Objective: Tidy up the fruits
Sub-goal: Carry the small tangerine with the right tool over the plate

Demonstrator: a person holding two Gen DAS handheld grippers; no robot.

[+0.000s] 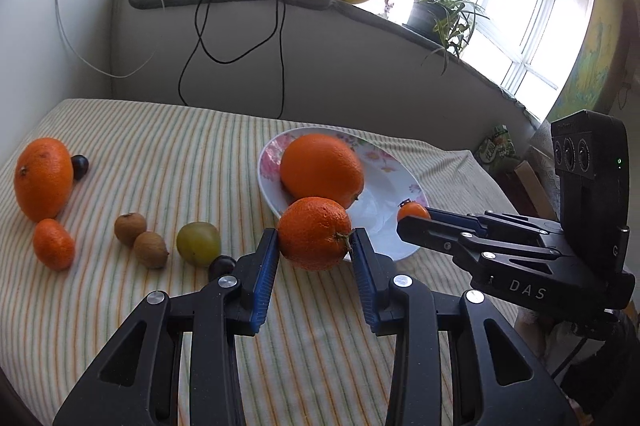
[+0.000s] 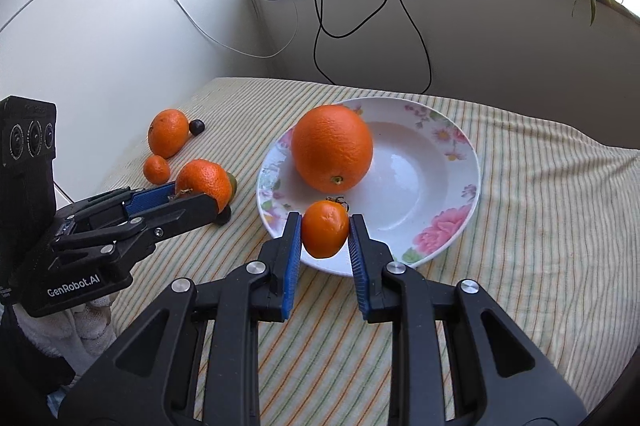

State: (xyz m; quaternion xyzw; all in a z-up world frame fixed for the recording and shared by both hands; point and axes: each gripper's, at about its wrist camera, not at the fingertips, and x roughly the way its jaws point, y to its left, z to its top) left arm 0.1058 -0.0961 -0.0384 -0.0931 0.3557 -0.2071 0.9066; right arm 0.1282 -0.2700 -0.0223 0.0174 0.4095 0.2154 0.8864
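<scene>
Left jaws (image 1: 314,246) clamp a mandarin (image 1: 314,239), right jaws (image 2: 325,228) a kumquat (image 2: 325,229), both just short of the plate (image 2: 460,194) ahead, presumably for drop-off.

Orange mandarin (image 1: 314,234), orange kumquat (image 2: 325,229), large orange (image 2: 332,148), white plate (image 2: 420,162) with pink floral rim, cloth (image 1: 160,154) striped cream, orange and green, green grape (image 1: 199,243), brown longans (image 1: 140,240), blue-padded black grippers (image 1: 314,254).

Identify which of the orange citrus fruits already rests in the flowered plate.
The large orange on the plate. Two others are held by the left gripper and right gripper; two lie on the striped cloth.
</scene>
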